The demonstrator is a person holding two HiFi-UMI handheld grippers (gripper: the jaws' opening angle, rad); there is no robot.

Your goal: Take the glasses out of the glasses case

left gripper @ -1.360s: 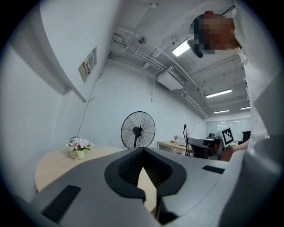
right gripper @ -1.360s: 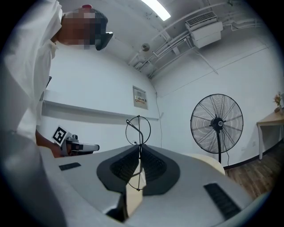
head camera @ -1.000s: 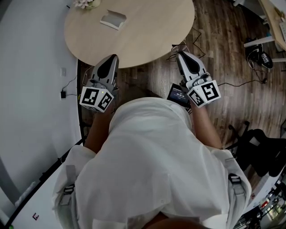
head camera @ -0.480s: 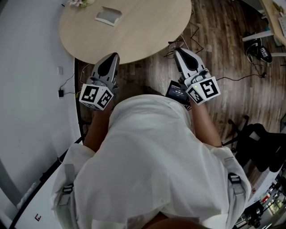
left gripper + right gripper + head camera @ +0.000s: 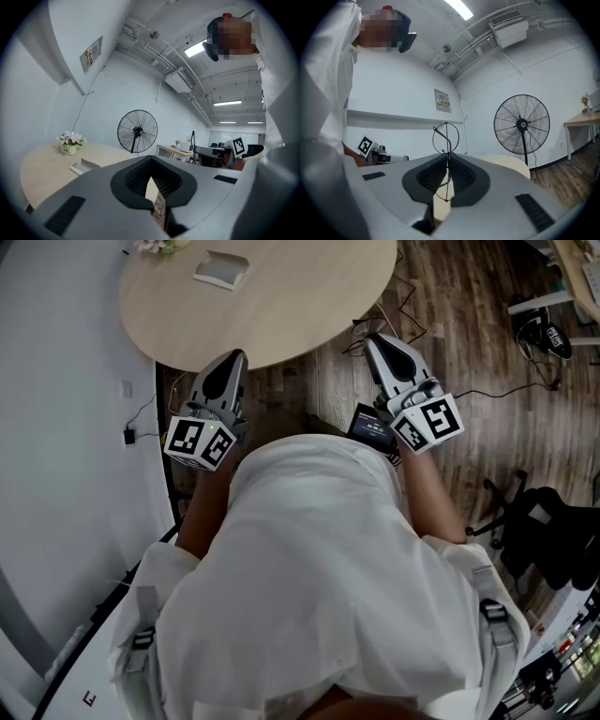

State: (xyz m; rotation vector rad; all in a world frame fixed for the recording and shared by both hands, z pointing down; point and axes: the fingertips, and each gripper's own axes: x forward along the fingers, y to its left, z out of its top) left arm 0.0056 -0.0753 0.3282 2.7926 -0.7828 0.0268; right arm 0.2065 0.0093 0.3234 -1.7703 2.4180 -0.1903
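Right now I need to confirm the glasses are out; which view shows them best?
The right gripper view: the wire glasses sit pinched in the right tongs, one round rim above them. The head view and left gripper view show no glasses.

Both are held at the waist, pointed forward. The left gripper (image 5: 232,360) is closed empty; the right gripper (image 5: 380,341) is clamped on glasses (image 5: 447,152).
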